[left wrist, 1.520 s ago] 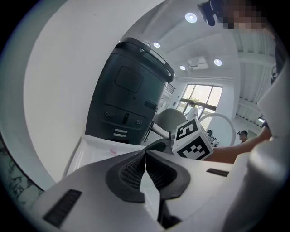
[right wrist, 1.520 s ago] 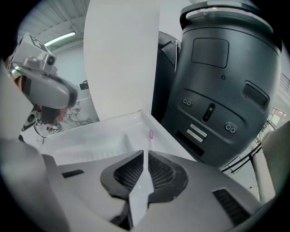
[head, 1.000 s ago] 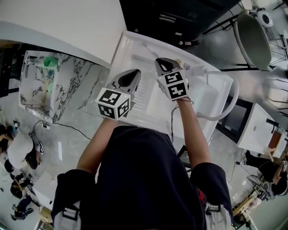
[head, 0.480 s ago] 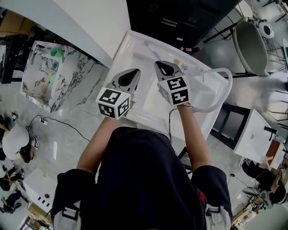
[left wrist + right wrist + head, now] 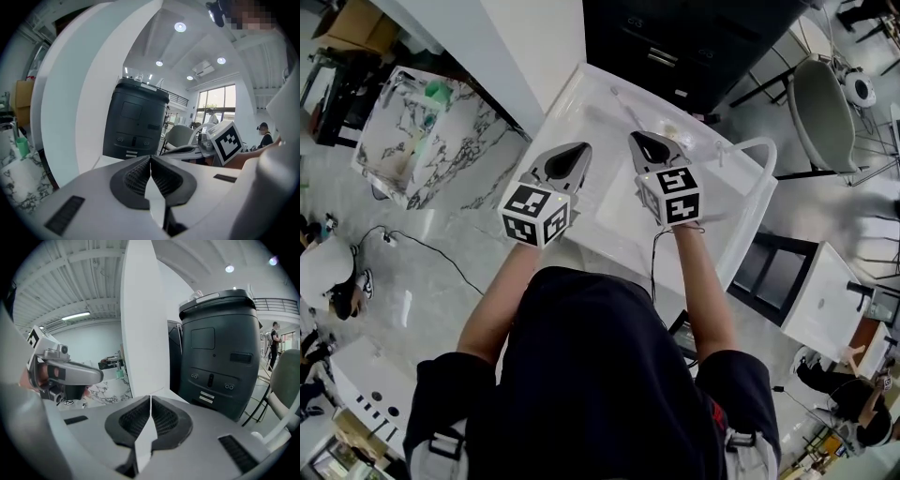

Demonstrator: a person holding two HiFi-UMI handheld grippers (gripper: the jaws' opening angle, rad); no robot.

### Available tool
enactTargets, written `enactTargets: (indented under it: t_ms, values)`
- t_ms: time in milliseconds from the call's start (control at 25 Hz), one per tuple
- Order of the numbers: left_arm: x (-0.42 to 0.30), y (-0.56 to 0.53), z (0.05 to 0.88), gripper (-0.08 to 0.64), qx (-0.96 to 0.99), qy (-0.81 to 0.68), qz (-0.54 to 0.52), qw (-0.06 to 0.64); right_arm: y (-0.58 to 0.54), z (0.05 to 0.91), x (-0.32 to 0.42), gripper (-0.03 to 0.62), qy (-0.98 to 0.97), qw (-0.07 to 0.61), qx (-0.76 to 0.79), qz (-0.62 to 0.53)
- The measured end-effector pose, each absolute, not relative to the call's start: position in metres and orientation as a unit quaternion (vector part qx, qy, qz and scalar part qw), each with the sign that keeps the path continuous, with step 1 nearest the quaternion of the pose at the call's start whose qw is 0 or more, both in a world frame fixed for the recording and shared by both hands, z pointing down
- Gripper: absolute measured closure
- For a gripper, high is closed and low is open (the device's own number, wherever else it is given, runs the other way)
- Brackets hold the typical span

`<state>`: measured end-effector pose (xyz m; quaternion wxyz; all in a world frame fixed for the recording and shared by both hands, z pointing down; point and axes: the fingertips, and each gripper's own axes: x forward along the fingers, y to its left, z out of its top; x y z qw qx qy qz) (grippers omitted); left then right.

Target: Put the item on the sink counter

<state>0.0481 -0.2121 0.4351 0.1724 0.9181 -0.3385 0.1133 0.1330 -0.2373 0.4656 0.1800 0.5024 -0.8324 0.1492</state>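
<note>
Both tools are up in front of me over the white sink counter [image 5: 567, 108], side by side and apart from each other.

Left tool [image 5: 577, 154]: clenched, jaws pressed tip to tip, nothing between the ribbed pads. Its own camera looks past the closed tips at a black cabinet [image 5: 694, 42] and a white wall. The marker cube of my other tool sits off to the right in that view.

Right tool [image 5: 641, 142]: also clenched and empty, jaw tips meeting along one thin line. Its camera takes in the same black cabinet, with the left tool at the left edge.

So I hold no item. From the head view, a thin pale stick [image 5: 625, 101] lies on the far part of the sink counter, beyond both tools. A small round piece [image 5: 671, 132] lies near it, just past the right tool. Both are too small to identify, and I cannot tell which is the item.

The basin [image 5: 623, 202] is below and between the tools. A white curved rail [image 5: 761, 192] loops round the counter's right end.

Off the counter: a marble-patterned unit [image 5: 441, 155] to the left with a green bottle [image 5: 438, 91] on it, and a grey chair [image 5: 820, 98] at the upper right.
</note>
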Motion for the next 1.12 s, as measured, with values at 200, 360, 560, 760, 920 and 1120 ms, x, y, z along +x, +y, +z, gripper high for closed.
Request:
enactTargets:
  t_ms: [200,360,560,760,920,1120]
  values:
    - [0.033,-0.197,0.426,0.545,0.914,-0.355,0.106,0.165,-0.227,0.460,0.124,0.554,-0.839,0.170,0.497,0.141]
    - [0.019,-0.189,0.424,0.545,0.910,-0.367,0.103,0.161,-0.222,0.463,0.116,0.554,-0.845,0.166,0.489,0.140]
    - [-0.011,-0.182,0.419,0.545,0.904,-0.383,0.087,0.170,-0.214,0.454,0.094,0.554,-0.851,0.157,0.483,0.137]
    - [-0.033,-0.172,0.408,0.545,0.907,-0.379,0.082,0.165,-0.200,0.441,0.069,0.554,-0.853,0.149,0.481,0.137]
    - [-0.051,-0.157,0.404,0.545,0.912,-0.370,0.083,0.156,-0.182,0.430,0.050,0.554,-0.851,0.138,0.490,0.133]
    - [-0.071,-0.137,0.397,0.545,0.917,-0.361,0.080,0.148,-0.157,0.414,0.027,0.554,-0.850,0.126,0.495,0.125]
